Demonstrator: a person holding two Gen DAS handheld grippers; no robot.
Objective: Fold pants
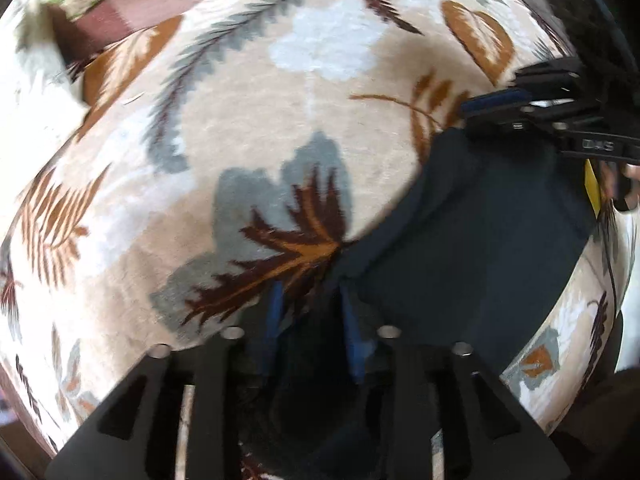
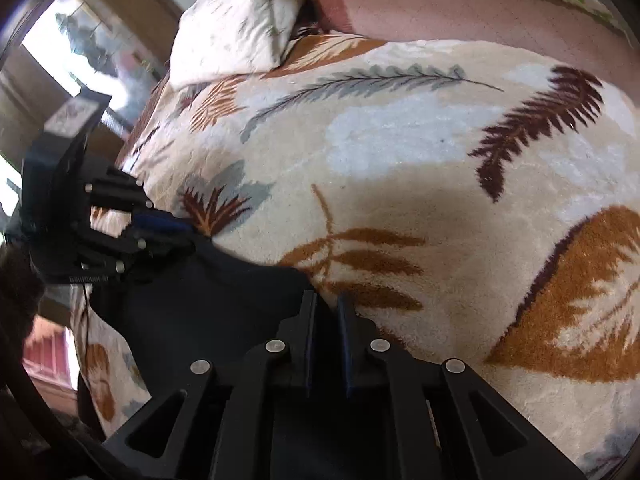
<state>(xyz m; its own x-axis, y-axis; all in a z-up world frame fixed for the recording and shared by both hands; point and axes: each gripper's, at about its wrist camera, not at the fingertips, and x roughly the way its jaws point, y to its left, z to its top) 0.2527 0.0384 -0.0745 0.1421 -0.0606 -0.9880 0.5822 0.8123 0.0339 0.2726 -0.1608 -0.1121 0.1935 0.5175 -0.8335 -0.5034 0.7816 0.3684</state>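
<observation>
1. Left gripper [image 1: 310,300] points down at the blanket [image 1: 248,128]. Its blue pads stand a little apart at the near corner of the pants [image 1: 472,240]. Dark cloth shows beside the right-hand pad, but motion blur hides whether the pads press on it, so the grip cannot be told.
2. Right gripper [image 2: 326,308] has its jaws drawn close together at the far corner of the same pants [image 2: 208,304]. A narrow gap remains between the pads. Dark cloth reaches up to them, yet no cloth can be made out inside the gap, so whether it holds cloth cannot be told.
3. Each camera also shows the other gripper at its own corner of the cloth.
4. Pants lie as one flat, dark, compact panel on the leaf-patterned blanket, stretched between the two grippers.
5. Progress, as a judgement: the panel looks short and tidy with no legs trailing, so at least one fold seems done. One more fold or a final smoothing may remain.
6. Containers: none appear in either view. A pillow [image 2: 236,24] lies well beyond the pants at the far edge of the blanket.
</observation>
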